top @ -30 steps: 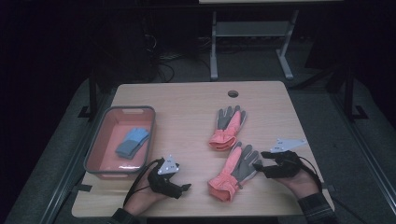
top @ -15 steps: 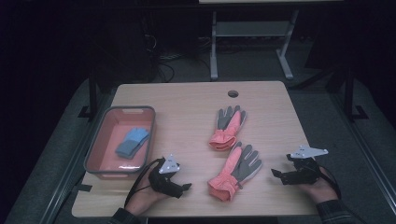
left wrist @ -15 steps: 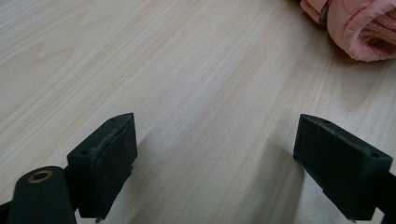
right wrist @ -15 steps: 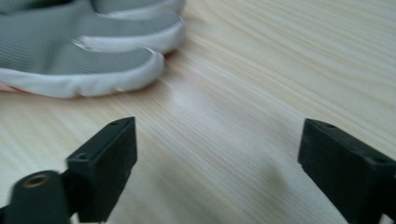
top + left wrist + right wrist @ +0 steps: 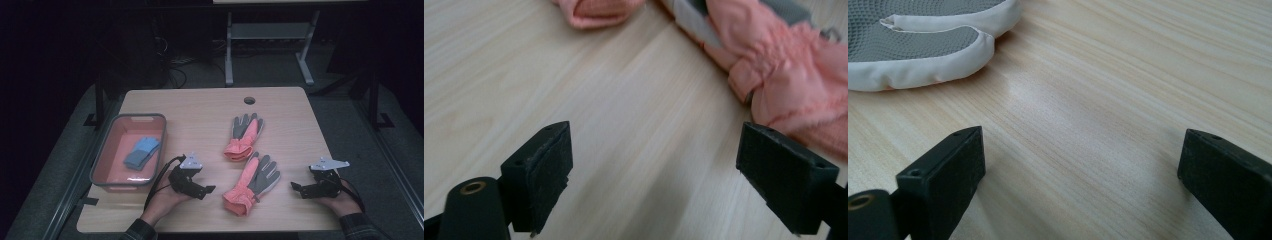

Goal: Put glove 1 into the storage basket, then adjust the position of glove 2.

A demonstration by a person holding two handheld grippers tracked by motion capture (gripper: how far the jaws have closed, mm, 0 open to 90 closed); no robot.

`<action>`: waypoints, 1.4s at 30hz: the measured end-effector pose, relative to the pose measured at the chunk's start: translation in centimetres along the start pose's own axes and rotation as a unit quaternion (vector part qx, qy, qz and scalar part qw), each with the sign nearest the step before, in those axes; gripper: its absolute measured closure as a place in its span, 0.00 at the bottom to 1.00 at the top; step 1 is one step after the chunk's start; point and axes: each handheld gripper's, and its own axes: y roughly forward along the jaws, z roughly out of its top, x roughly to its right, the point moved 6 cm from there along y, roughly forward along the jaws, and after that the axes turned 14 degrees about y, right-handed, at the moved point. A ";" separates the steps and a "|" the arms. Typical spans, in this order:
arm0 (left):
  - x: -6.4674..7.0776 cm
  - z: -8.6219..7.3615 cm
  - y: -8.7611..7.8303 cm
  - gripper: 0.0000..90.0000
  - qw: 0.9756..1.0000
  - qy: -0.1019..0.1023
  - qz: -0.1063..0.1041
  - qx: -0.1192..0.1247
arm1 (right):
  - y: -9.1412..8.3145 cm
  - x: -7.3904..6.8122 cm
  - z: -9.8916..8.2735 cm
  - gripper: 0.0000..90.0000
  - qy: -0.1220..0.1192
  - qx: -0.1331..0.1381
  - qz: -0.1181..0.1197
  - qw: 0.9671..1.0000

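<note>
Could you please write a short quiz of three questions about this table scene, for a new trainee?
1. True or false: the right gripper holds the near glove.
2. What lies inside the pink bin?
A. a grey and coral glove
B. a folded blue cloth
C. a gripper
3. Fill in: the near glove lies between the left gripper and the ____ gripper.

Key
1. False. Its jaws have just been opening, nothing is between them, and it sits apart from the glove.
2. B, the blue cloth.
3. right. The far glove lies beyond it on the table.
</note>
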 end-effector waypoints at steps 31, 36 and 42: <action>-7.1 11.3 6.1 1.00 0.999 0.014 -0.011 0.048 | 0.0 0.0 0.0 0.04 -0.001 -0.001 0.000 1.000; -7.7 12.1 8.2 1.00 0.999 0.007 -0.012 0.043 | 0.1 0.0 0.0 0.04 0.000 -0.001 0.001 1.000; -8.0 12.2 10.0 1.00 1.000 0.013 -0.006 0.027 | 0.1 0.0 0.0 0.04 0.001 -0.001 0.001 1.000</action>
